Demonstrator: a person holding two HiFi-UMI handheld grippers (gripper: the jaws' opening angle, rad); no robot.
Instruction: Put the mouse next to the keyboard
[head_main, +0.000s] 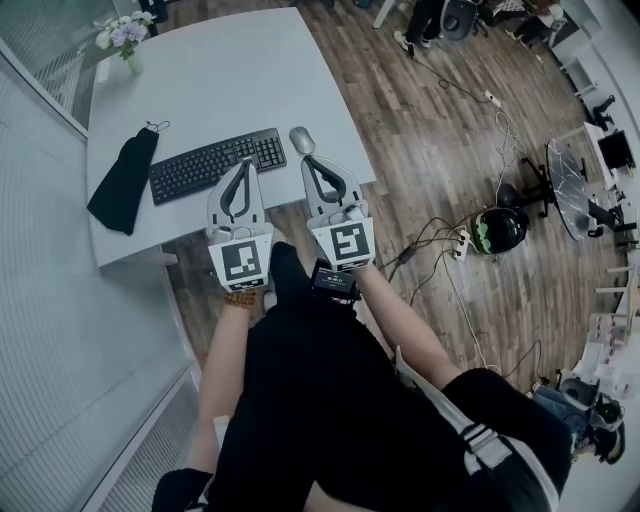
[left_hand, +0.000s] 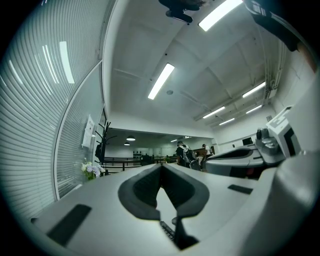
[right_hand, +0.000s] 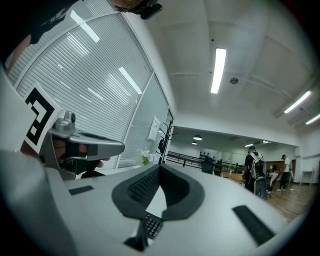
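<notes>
The mouse (head_main: 302, 140) lies on the white table (head_main: 200, 80), just beside the right end of the black keyboard (head_main: 218, 165), with a thin gap between them, and a little farther from the person than the keyboard's front edge. No gripper touches it. The left gripper (head_main: 244, 163) is held over the front edge of the keyboard, near its right part. In the left gripper view its two jaws are closed, the tips meet in one line and nothing is between them; under the tips a small part of the keys can be seen. The right gripper (head_main: 308, 160) is beside it to the right, with its tips pointing at the mouse and stopping a bit in front of it, near the front edge of the table. In the right gripper view its jaws are also closed and empty, and some keyboard keys show below them. To the left of the keyboard a black cloth (head_main: 124, 182) lies apart from it. At the far left corner of the table stands a bunch of flowers (head_main: 124, 33). On the wooden floor to the right of the table there are cables (head_main: 440, 240) and a dark helmet (head_main: 500, 230).
</notes>
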